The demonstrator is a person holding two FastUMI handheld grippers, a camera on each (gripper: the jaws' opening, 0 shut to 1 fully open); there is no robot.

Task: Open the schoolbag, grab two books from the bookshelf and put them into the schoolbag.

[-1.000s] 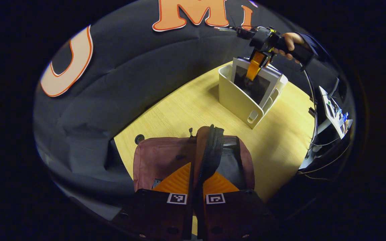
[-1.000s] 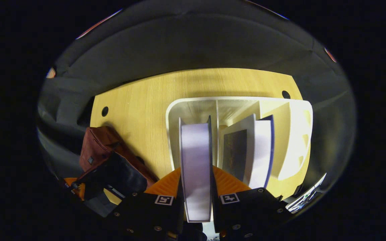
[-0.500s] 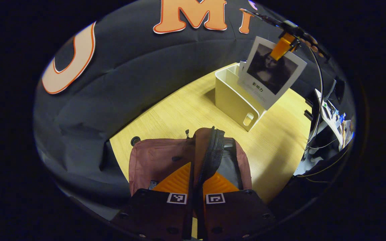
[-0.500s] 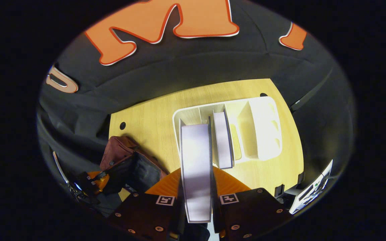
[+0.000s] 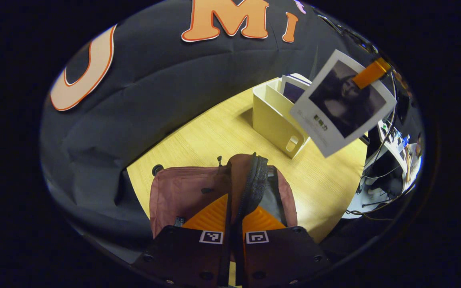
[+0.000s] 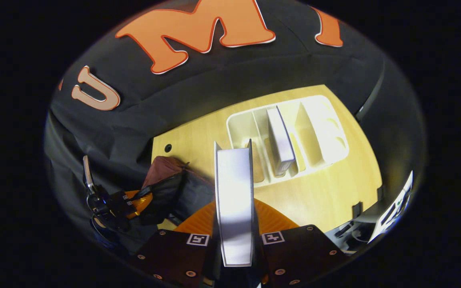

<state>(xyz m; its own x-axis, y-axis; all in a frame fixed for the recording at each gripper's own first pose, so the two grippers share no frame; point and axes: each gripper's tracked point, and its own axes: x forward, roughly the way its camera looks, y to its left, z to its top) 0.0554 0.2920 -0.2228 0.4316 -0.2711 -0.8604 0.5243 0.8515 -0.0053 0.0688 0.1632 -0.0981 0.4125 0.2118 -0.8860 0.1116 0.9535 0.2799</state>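
Count of items on view:

Books — two. One book sits edge-on between the right gripper's fingers; the second book stands in the bookshelf ahead of that gripper.

Bookshelf — one, with four compartments counted in the right gripper view.

Schoolbag — one, directly ahead of the left gripper.

Grippers — two: left gripper and right gripper.

Desk — one, with one round hole counted in the left gripper view, left of the gripper.
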